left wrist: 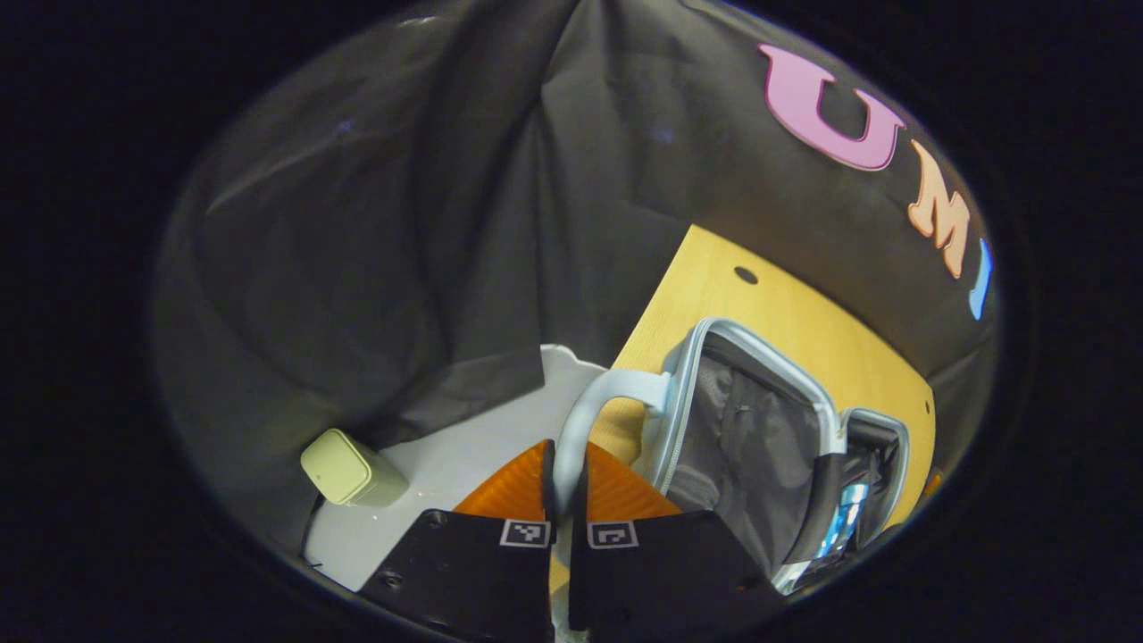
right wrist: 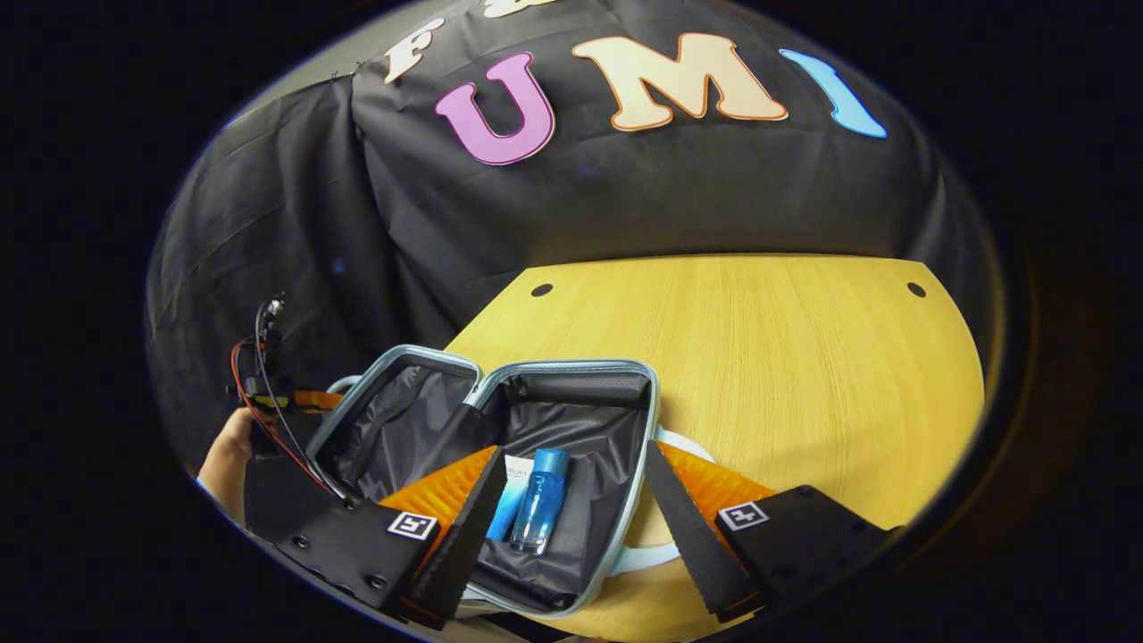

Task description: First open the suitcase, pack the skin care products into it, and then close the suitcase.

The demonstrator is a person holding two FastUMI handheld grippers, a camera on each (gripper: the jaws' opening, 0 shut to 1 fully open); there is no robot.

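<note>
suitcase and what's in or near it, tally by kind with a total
suitcase: 1
blue bottle: 1
tube: 1
green box: 1
table: 1
grippers: 2, left gripper shut on the suitcase handle, right gripper open
total: 7

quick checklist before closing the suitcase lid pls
1. Suitcase open on the wooden table: ok.
2. Blue bottle and white tube lying inside the right half: ok.
3. Left gripper clamped on the suitcase handle: ok.
4. Right gripper open, holding nothing, but its fingers straddle the packed half, so not clear of the lid's path: not ok.
5. Lining or strap free of the zipper rim: cannot tell.
6. More products left outside: cannot tell.
</note>
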